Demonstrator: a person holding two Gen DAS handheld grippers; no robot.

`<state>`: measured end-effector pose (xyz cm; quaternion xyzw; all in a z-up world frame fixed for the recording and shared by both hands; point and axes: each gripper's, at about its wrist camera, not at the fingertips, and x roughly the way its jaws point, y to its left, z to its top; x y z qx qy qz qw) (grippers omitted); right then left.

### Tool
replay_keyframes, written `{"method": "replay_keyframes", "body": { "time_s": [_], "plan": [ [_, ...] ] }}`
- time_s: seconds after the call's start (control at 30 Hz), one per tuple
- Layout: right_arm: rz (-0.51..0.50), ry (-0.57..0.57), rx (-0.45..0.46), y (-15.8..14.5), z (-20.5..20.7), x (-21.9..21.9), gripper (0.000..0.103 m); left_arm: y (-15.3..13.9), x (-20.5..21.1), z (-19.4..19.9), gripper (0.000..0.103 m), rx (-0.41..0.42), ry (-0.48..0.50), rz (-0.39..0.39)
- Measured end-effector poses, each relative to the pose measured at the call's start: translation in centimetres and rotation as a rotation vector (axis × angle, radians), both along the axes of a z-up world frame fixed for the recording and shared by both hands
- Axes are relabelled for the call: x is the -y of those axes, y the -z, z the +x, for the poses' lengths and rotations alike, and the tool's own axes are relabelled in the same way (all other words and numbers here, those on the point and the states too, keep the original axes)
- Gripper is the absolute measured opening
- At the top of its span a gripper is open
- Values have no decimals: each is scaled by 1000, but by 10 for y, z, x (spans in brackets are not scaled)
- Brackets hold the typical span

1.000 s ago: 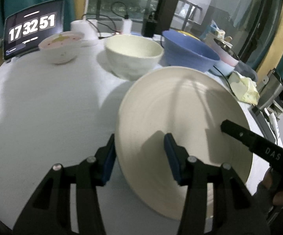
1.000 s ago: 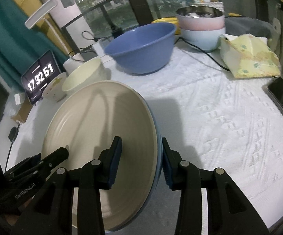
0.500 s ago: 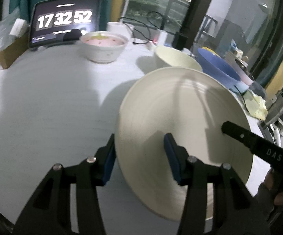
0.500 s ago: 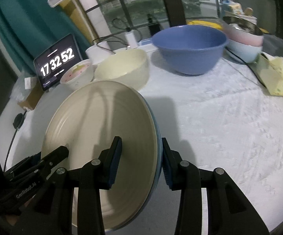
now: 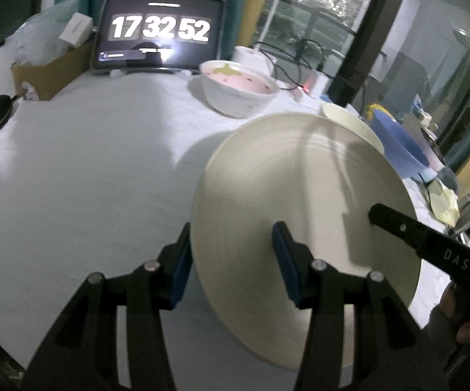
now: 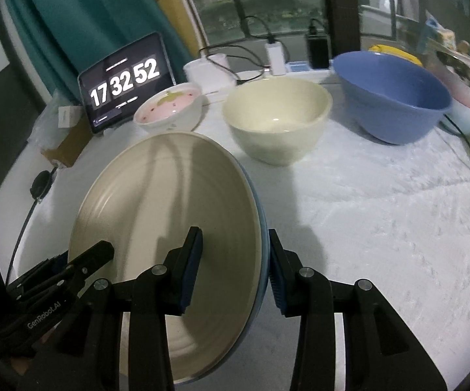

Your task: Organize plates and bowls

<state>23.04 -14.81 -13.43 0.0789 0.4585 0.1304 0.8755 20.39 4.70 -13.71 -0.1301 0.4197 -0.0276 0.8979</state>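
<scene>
plate (image 5: 303, 228): we find it carried tilted above the table (image 5: 72, 179), clear of the cloth, gripped at opposite rims by both tools.
left gripper (image 5: 231, 260): clamped on the plate's near rim, one pad under, one on the face.
right gripper (image 6: 233, 268): clamped on the other rim the same way.
bowls: strawberry bowl (image 6: 169, 109), cream bowl (image 6: 278, 119) and blue bowl (image 6: 394, 96) stand in a row at the back, apart from each other.
risk one: in our judgement, uneven motion of the two hands could twist the rim out of a pad and drop the plate.
risk two: the far rim is close to the cream bowl in the left view; we judge a low sweep could knock it.
right view only: a blue edge under the cream face, possibly a second plate; we cannot tell. it also shows the full bowl interiors.
left view only: a hand (image 5: 456, 319) on the right tool, and the open table on the left side.
</scene>
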Motion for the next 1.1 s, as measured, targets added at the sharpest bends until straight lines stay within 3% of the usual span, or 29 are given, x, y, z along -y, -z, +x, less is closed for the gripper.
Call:
{"method": "replay_keyframes", "body": {
  "time_s": [0.57,0.9,1.1],
  "plan": [
    [21,-86,-47,26,46,-56,41,14,-52,28,49,-42,-90,27],
    [30,-72,-93,41,59,-51,43,16,-43,35,49,-20,-84,99],
    [9,-71,-77,37,58,-49,42,14,-42,35,50,-31,-98,103]
  ]
}}
